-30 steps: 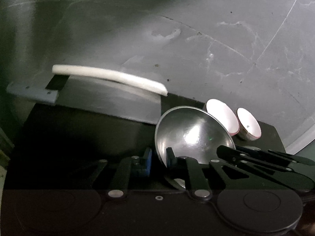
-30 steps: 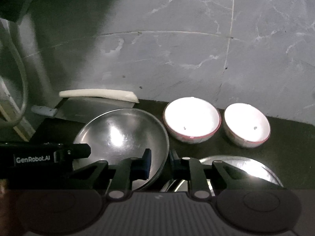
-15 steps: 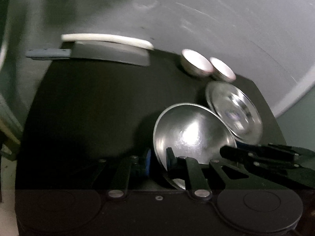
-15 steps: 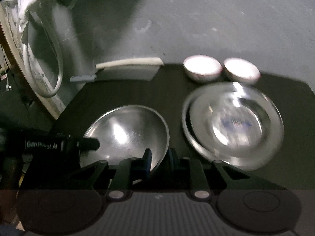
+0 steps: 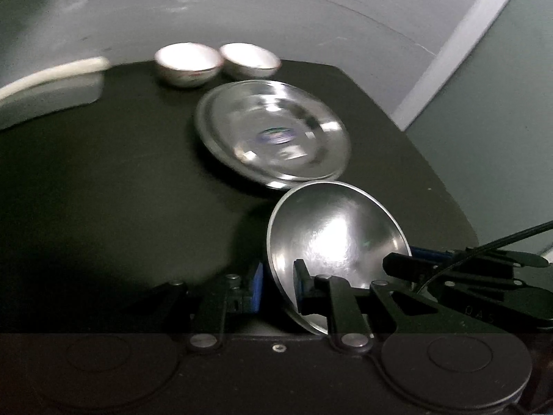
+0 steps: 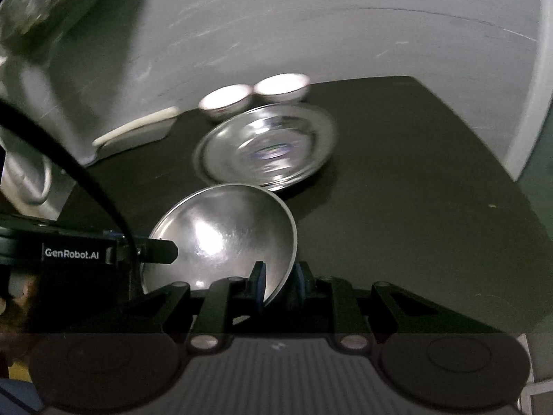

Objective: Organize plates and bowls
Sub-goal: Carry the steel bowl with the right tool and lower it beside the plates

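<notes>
My left claw (image 5: 278, 288) and right claw (image 6: 280, 285) both clamp the steel bowl (image 5: 333, 242) rim, above the tabletop (image 5: 103, 190). Beyond the bowl: steel plate (image 5: 273, 138), then two white bowls (image 5: 188, 64). Left of the plate, the tabletop lies bare.

Left wrist view: we see the dark tabletop (image 5: 103, 180) bare from 9 to 11 o'clock, widest open lane. At 12 the steel plate (image 5: 273, 138) blocks the centre; two white bowls (image 5: 188, 64) sit touching each other just behind it by the wall (image 5: 276, 10). Cleaver (image 5: 48, 98) lies at 10 along the wall, well apart from the plate. Steel bowl (image 5: 331, 238), tilted, fills 1 to 2 o'clock close in, its rim near the plate edge. Right wrist view: tabletop from 1 to 3 o'clock is bare out to the table edge (image 6: 484, 145).
</notes>
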### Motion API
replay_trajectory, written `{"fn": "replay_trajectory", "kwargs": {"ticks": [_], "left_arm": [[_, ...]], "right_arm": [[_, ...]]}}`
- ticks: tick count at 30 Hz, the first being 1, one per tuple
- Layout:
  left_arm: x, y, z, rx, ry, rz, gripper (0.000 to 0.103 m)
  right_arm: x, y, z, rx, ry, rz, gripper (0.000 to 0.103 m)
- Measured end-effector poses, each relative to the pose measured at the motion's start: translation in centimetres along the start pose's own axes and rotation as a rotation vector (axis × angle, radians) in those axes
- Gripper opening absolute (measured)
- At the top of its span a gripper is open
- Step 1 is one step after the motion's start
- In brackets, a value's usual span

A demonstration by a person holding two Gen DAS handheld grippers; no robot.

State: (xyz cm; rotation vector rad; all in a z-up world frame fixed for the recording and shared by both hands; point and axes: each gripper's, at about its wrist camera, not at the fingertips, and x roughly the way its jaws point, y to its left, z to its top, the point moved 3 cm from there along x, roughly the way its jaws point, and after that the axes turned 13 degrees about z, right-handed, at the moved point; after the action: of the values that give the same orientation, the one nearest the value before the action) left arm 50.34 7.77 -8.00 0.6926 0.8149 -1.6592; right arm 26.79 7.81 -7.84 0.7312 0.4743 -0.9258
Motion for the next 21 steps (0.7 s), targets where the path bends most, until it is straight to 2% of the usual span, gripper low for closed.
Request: {"fn": "replay_trajectory", "kwargs": {"ticks": [4, 9, 16, 17, 18, 21], "left_arm": [[1.0, -3.3, 1.4, 0.016, -0.016, 0.000, 0.019], [2.9, -7.5, 2.3, 0.015, 0.003, 0.015, 0.020], [3.9, -10.9, 2.1, -0.105, 0.001, 0.105, 0.023], [3.9, -11.2, 1.9, -0.125, -0.001, 0.121, 0.024], [3.6, -11.4, 1.6, -0.145, -0.002, 0.141, 0.026], [2.7, -11.8, 0.9, -0.202, 0.003, 0.219, 0.044]], "right_arm": [[-1.2, -3.3, 0.8, -0.005, -0.015, -0.008, 0.021], [-2.4, -7.9, 2.1, -0.018, -0.002, 0.008, 0.021], [-3.1, -12.1, 2.9, -0.108, 0.056, 0.121, 0.025], [-3.2, -12.6, 3.0, -0.120, 0.061, 0.152, 0.027], [-3.3, -12.9, 3.1, -0.126, 0.063, 0.174, 0.035], [-3.7, -13.7, 3.3, -0.141, 0.056, 0.213, 0.054]]}}
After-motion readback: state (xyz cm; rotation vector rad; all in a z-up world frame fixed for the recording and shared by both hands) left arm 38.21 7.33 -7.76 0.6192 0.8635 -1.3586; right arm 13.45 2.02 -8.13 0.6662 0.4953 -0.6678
